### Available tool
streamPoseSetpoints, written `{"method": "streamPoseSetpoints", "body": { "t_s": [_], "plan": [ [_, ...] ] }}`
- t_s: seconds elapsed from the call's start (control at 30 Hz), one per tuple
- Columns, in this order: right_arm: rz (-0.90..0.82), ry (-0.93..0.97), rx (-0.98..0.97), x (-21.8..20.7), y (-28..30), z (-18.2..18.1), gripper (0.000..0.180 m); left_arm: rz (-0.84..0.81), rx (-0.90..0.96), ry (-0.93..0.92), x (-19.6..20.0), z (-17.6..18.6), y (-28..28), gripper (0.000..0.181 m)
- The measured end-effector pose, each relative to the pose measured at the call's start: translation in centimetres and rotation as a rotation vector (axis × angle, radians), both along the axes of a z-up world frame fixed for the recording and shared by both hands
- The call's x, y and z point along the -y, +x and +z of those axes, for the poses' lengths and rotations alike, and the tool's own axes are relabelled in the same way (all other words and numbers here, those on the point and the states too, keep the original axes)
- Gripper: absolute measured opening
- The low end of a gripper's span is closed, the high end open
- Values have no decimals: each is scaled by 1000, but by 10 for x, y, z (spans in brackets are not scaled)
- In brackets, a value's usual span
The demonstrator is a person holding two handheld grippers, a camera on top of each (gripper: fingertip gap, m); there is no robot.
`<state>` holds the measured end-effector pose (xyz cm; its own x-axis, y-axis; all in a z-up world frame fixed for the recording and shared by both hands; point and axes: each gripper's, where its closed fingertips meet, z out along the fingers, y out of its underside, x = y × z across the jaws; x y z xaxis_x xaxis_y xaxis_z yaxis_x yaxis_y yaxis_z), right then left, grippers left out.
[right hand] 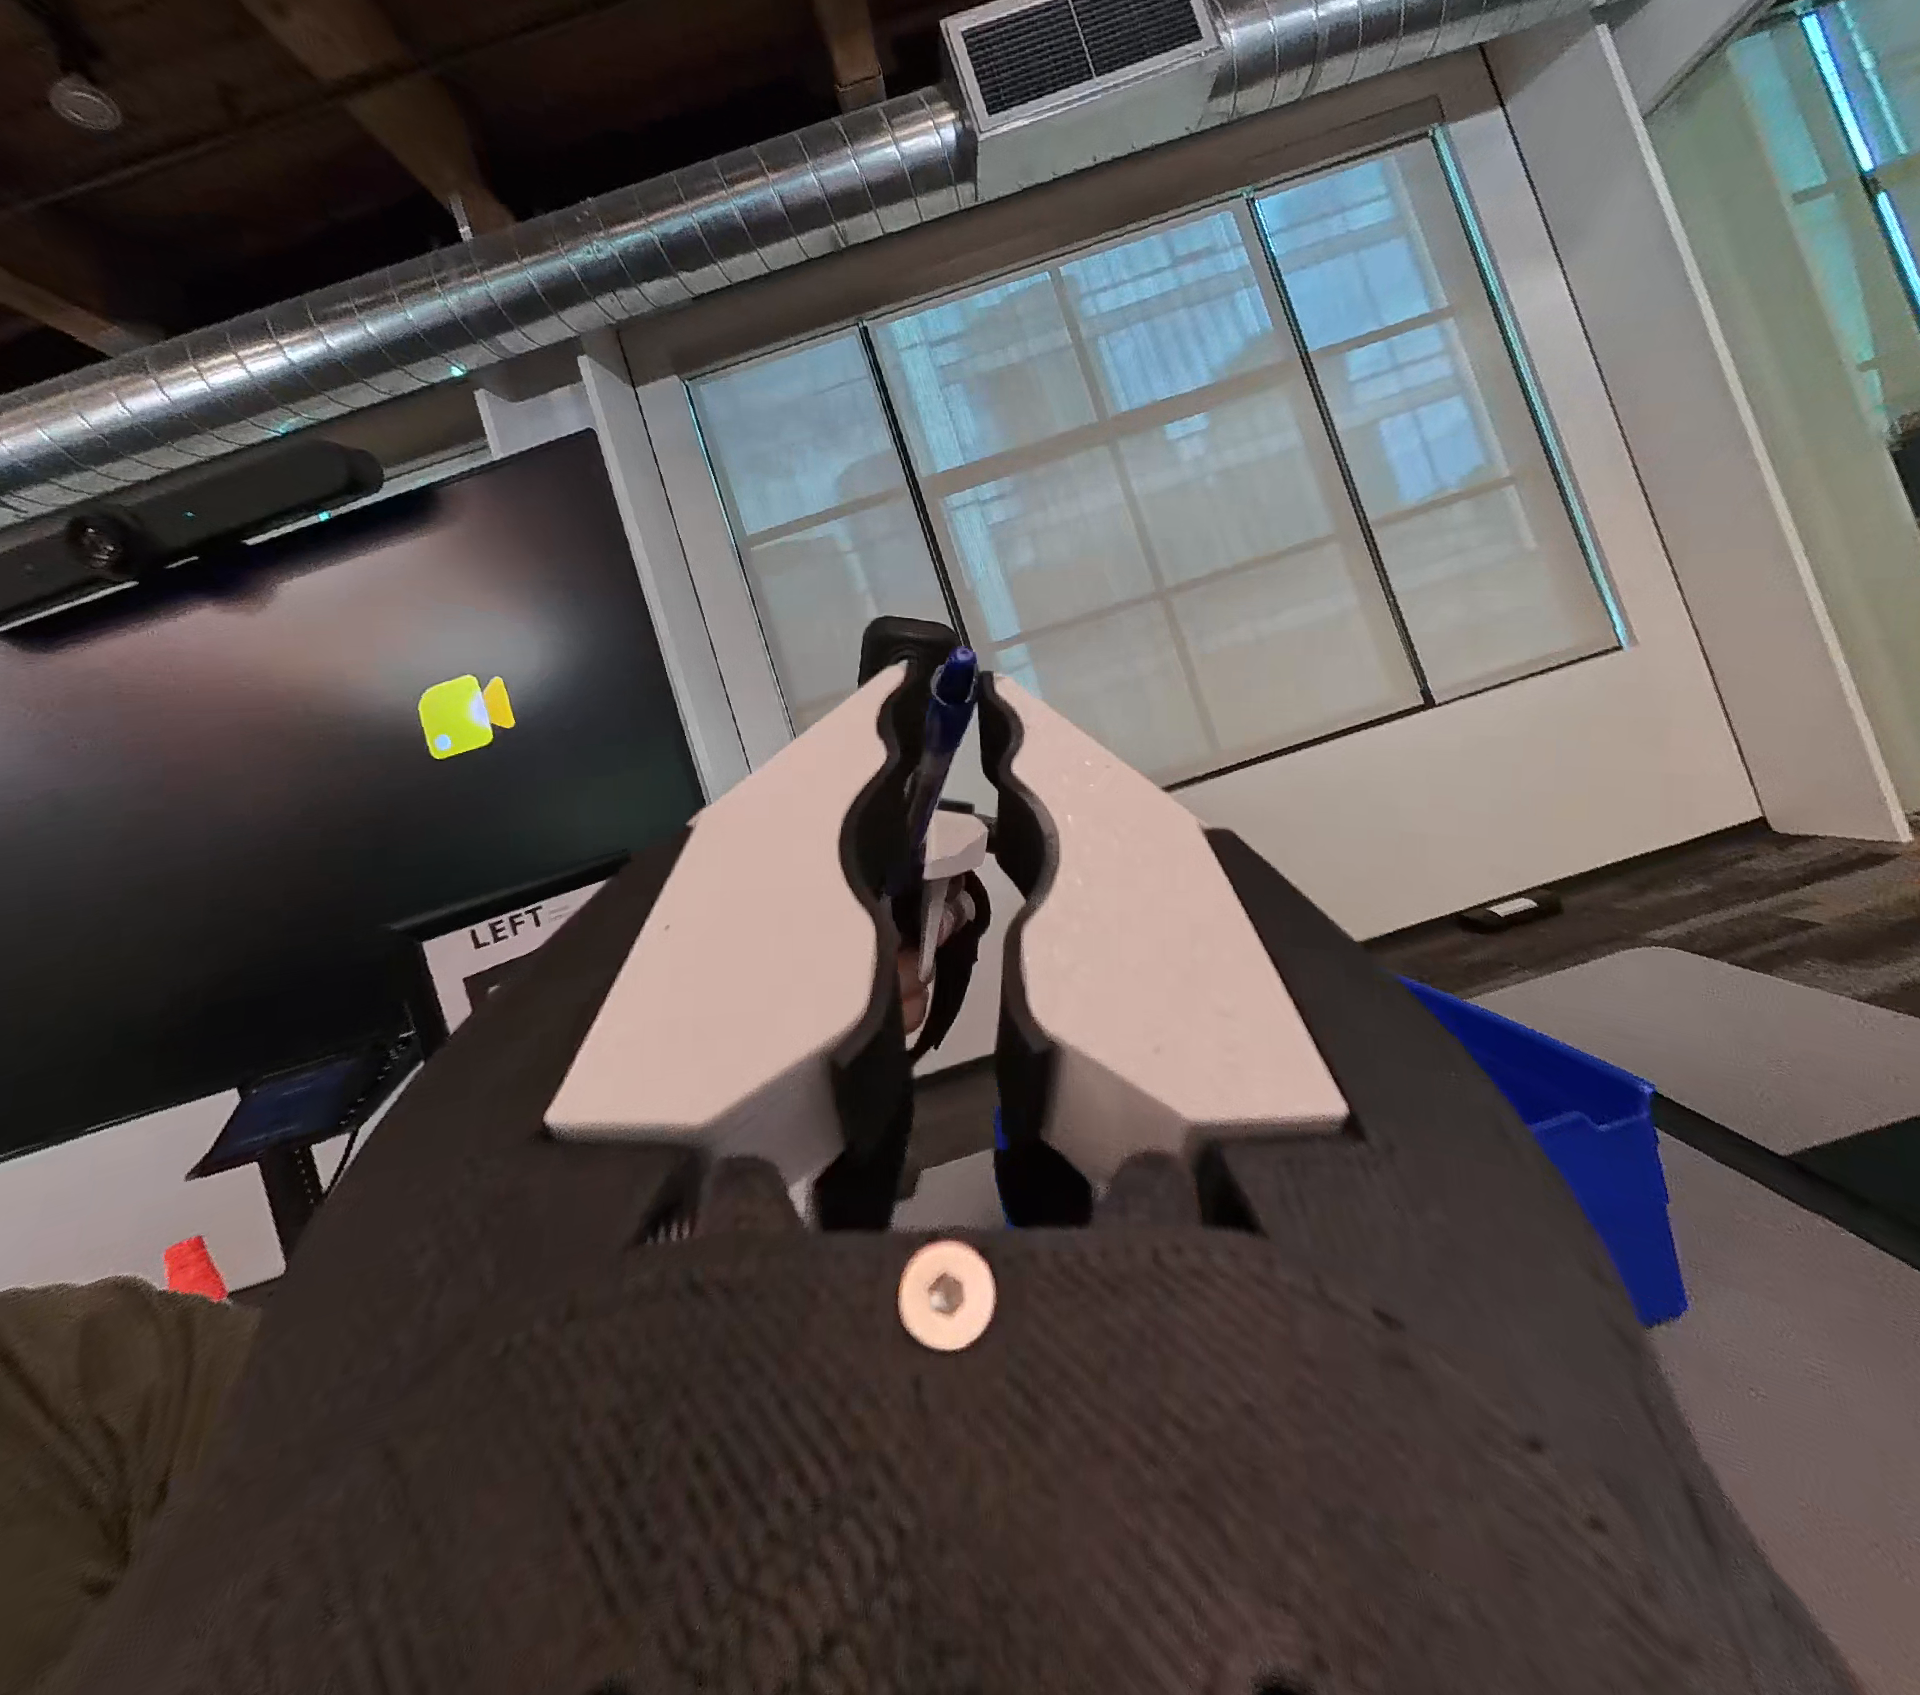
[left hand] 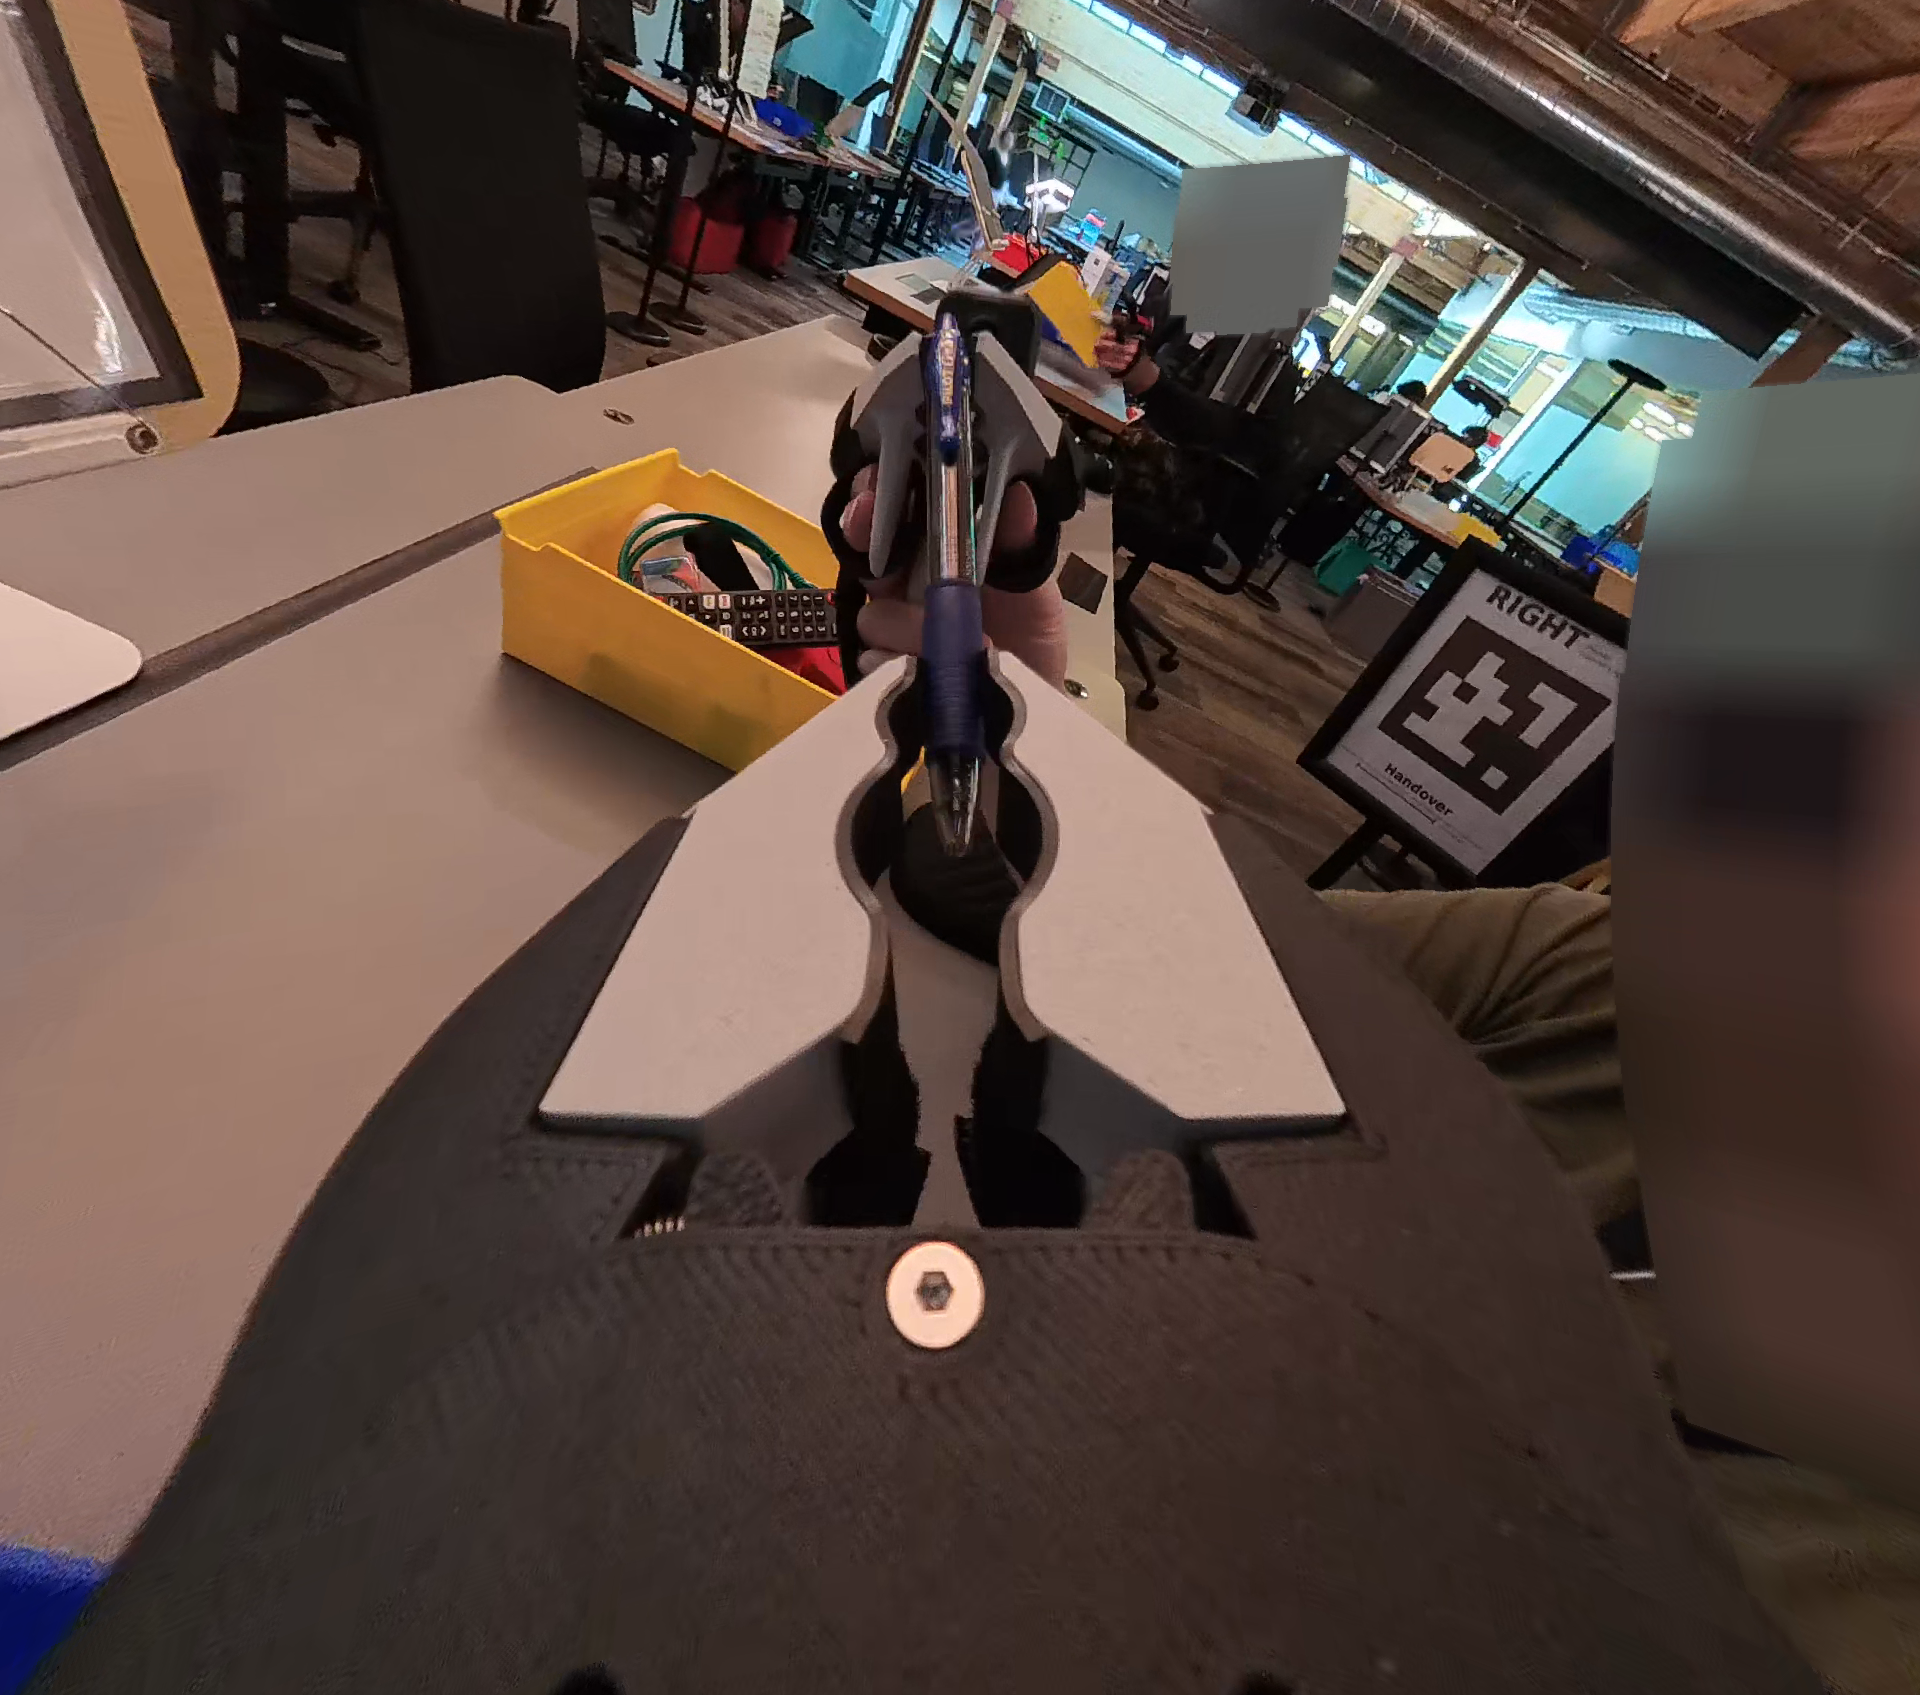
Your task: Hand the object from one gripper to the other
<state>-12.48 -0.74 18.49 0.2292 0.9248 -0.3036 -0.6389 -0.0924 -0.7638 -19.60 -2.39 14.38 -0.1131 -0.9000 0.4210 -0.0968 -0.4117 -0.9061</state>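
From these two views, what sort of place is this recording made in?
Probably a shared office or lab workspace: rows of desks under exposed ceiling ducting, plus a large wall screen.

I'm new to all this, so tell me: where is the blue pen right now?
In the left wrist view, the pen spans both grippers in mid-air: the left gripper clamps its grip, the right gripper its barrel.

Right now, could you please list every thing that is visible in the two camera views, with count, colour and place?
pen: one, blue and clear, between both grippers
bin: one, yellow, on the grey table, holding a remote and a green cable
bin: one, blue, on the table in the right wrist view
marker sign: one, black and white, on the floor stand
screen: one, dark, on the wall
left gripper: one, grey and black, shut on the pen's grip
right gripper: one, grey and black, around the pen's other end
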Motion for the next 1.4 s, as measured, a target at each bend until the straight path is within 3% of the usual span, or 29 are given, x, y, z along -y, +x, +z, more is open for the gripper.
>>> {"method": "streamPoseSetpoints", "body": {
  "t_s": [0.27,0.3,0.37,0.47,0.67,0.8,1.0,1.1,1.2,1.27,1.3,1.4],
  "plan": [
    [4,-1,38,9,6,6,7,-79,-7,6,14,-2,9,9],
    [2,-4,58,10,5,5,6,-98,-10,-5,16,-3,10,18],
    [1,-15,112,11,2,2,5,-96,-37,-20,14,-9,14,55],
    [10,-56,241,9,-11,-12,6,-80,-81,67,7,-21,22,66],
    [-30,-73,453,4,-28,-37,7,-158,-64,121,19,-30,47,53],
    [-31,-64,506,6,-36,-42,6,-178,-25,97,21,-28,54,36],
    [-35,-54,549,5,-43,-48,7,-123,-80,125,11,-36,50,35],
    [-41,-39,548,6,-43,-47,7,-133,-64,129,11,-34,47,8],
    [-144,30,552,0,-39,-41,9,-79,-62,157,2,-31,46,8],
    [-304,123,533,-5,-31,-29,47,3,-50,171,-12,-28,42,8],
    [-361,173,528,-4,-29,-23,57,31,-20,160,-17,-23,39,8],
    [-352,251,553,6,-36,-23,47,60,140,78,-25,3,26,8]
  ]
}}
